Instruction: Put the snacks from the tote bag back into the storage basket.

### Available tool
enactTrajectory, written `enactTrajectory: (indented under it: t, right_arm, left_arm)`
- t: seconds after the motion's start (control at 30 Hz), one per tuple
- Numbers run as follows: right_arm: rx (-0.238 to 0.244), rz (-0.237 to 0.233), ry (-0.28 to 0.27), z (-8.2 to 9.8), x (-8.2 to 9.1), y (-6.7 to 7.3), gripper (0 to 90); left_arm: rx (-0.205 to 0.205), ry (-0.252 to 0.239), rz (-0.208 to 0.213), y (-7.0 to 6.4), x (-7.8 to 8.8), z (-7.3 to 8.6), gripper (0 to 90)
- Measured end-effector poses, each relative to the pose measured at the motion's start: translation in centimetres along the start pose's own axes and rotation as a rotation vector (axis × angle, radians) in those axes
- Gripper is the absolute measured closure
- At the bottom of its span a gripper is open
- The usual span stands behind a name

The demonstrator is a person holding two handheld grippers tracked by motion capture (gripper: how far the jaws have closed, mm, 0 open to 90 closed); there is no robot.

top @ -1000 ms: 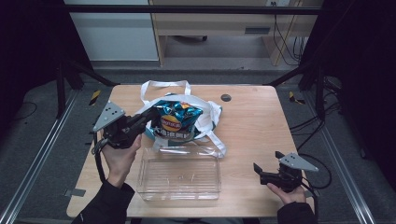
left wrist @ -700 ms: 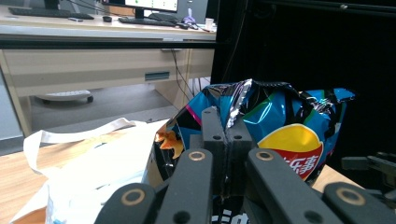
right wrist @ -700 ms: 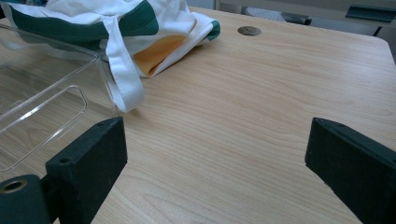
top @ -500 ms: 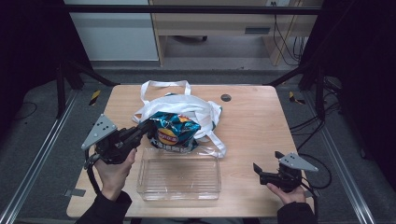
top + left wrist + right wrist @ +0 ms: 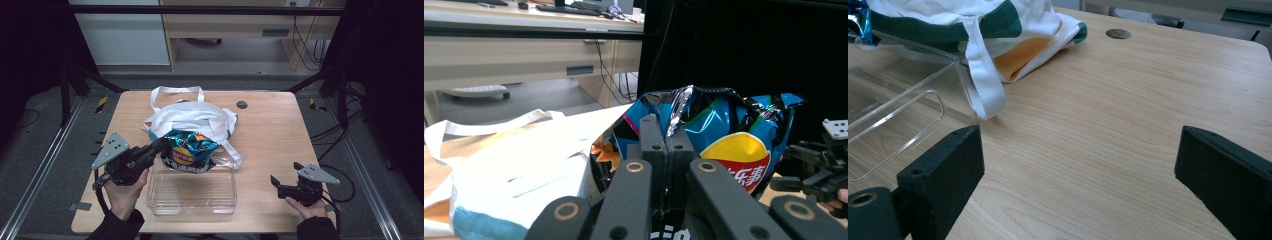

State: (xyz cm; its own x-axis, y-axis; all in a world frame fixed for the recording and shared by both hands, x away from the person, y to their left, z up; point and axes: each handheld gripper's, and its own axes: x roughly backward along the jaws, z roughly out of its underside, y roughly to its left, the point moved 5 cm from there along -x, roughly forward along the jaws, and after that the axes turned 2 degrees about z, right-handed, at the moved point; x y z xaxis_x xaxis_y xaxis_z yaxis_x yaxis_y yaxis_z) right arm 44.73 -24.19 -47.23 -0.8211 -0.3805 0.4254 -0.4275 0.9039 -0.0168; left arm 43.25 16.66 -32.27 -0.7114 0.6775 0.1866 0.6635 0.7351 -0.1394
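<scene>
Near the middle of the table [image 5: 270,130], my left gripper [image 5: 159,146] is clamped on the edge of the chip bag [image 5: 191,152], jaws pinched tight on the foil. A second ago the bag sat deeper among the folds of the white tote bag [image 5: 192,116]; now I have drawn it toward the near edge and lower, so it hangs just over the far rim of the clear plastic tray [image 5: 192,192]. I judge it nearly ready to set down. Its long axis runs roughly along the near edge, its crumpled top toward my jaws. My right gripper [image 5: 284,185] rests near the right near corner, jaws wide and empty.
</scene>
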Motion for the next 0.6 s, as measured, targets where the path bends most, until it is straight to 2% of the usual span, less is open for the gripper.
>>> enactTrajectory:
  t: [0.27, 0.6]
  right_arm:
    - [-0.003, -0.003, 0.001, 0.0, 0.0, 0.0, 5.9]
    - [-0.008, 0.005, -0.001, 0.1, 0.1, -0.2, 5.9]
  left_arm:
    - [0.000, 0.015, -0.002, -0.8, 0.8, 0.8, 89.8]
    - [-0.012, 0.048, 0.010, -1.8, 1.8, 3.0, 89.8]
